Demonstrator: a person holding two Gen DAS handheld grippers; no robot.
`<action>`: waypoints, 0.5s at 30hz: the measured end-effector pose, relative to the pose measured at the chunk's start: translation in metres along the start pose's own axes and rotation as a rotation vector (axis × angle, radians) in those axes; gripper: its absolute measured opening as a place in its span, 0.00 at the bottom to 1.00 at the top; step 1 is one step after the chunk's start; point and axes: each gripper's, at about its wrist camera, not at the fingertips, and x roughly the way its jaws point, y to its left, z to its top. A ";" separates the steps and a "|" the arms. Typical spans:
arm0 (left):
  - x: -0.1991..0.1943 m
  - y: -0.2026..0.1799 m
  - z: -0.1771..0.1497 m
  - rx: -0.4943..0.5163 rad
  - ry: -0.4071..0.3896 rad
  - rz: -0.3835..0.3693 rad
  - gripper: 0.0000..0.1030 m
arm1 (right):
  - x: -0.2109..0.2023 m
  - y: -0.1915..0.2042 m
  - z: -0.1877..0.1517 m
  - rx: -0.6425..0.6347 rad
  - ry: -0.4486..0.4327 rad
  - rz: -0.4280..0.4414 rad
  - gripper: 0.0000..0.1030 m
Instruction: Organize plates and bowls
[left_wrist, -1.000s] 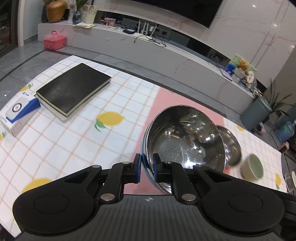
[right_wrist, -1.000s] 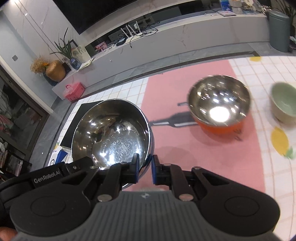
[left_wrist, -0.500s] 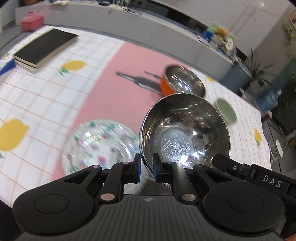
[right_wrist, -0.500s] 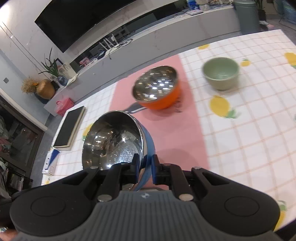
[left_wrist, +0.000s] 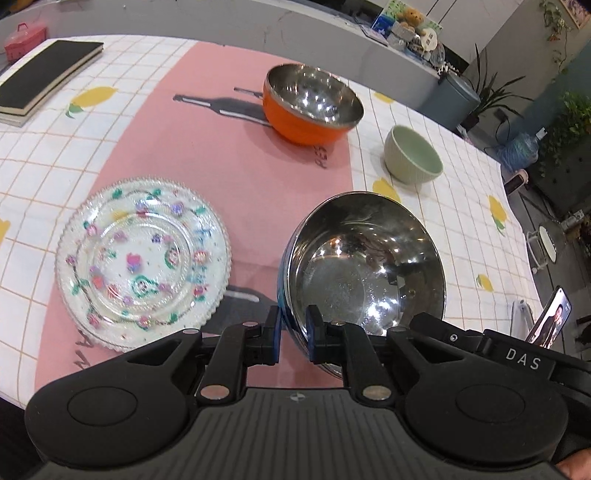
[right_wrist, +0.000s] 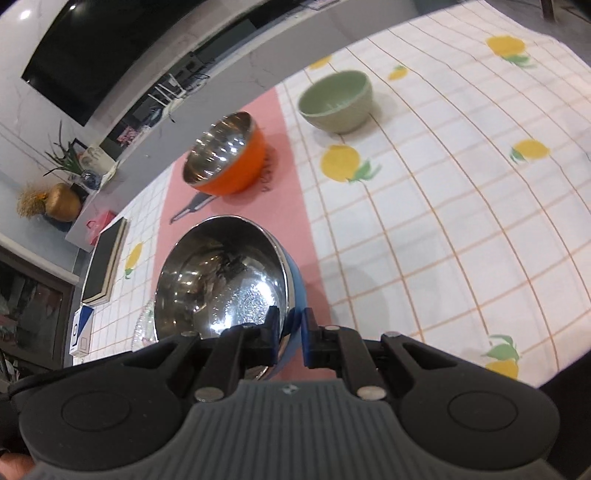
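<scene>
Both grippers hold one steel bowl with a blue outside (left_wrist: 365, 269) by its rim, above the table. My left gripper (left_wrist: 293, 330) is shut on its near left rim. My right gripper (right_wrist: 288, 334) is shut on its right rim; the bowl also shows in the right wrist view (right_wrist: 221, 280). A floral glass plate (left_wrist: 142, 258) lies on the pink cloth to the bowl's left. An orange steel-lined bowl (left_wrist: 312, 105) and a small green bowl (left_wrist: 412, 155) stand farther back, also in the right wrist view: the orange bowl (right_wrist: 225, 155), the green bowl (right_wrist: 334, 101).
A black book (left_wrist: 44, 77) lies at the table's far left, with a blue-white box (right_wrist: 81, 332) near it. A phone (left_wrist: 552, 321) stands beyond the right table edge. A low grey counter (left_wrist: 221, 26) runs behind the table.
Both grippers have carried the blue bowl right and toward the near edge, away from the book. The glass plate, orange bowl and green bowl have come fully into view.
</scene>
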 end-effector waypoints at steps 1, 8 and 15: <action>0.001 0.001 -0.001 -0.005 0.004 -0.003 0.15 | 0.001 -0.002 -0.001 0.005 0.002 -0.001 0.09; 0.015 0.005 -0.005 -0.037 0.047 -0.026 0.15 | 0.007 -0.009 -0.002 0.016 0.008 -0.024 0.09; 0.021 0.002 -0.002 -0.041 0.061 -0.047 0.17 | 0.010 -0.016 0.003 0.043 0.002 -0.039 0.09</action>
